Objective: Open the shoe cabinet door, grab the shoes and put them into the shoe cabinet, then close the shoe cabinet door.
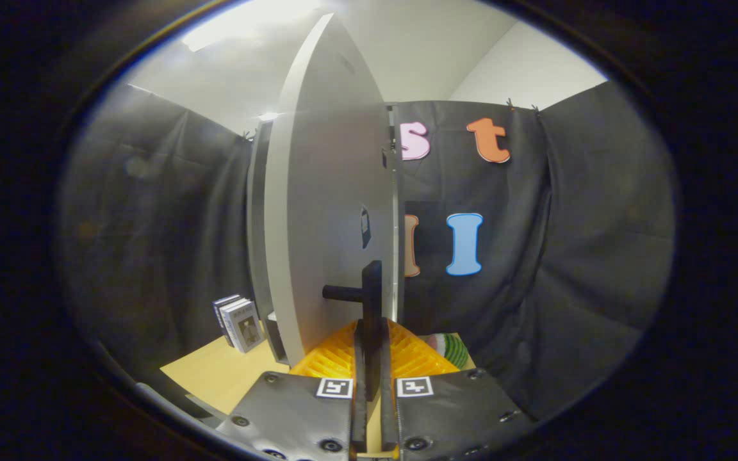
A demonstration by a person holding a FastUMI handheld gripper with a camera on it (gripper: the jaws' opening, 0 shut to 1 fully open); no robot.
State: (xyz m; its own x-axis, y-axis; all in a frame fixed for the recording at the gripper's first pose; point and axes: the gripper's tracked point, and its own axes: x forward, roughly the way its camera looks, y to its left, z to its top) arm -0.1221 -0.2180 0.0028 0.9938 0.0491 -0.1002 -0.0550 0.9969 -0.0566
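Observation:
The grey shoe cabinet door [330, 211] stands swung open, seen nearly edge-on, tall in front of me. Its dark handle [369, 294] sticks out from the door's lower part, with a bar running down between my fingers. My gripper [372, 365] is shut on that handle bar, both fingers pressed close on its sides. Behind the door's left edge the cabinet body [255, 218] shows as a grey strip. No shoes can be made out here.
An orange ribbed plastic basket [337, 358] lies just ahead of my fingers under the door. A green striped thing [453, 349] lies to its right. Some boxes or books [239, 323] stand on the tan table [215, 374] to the left of the cabinet.

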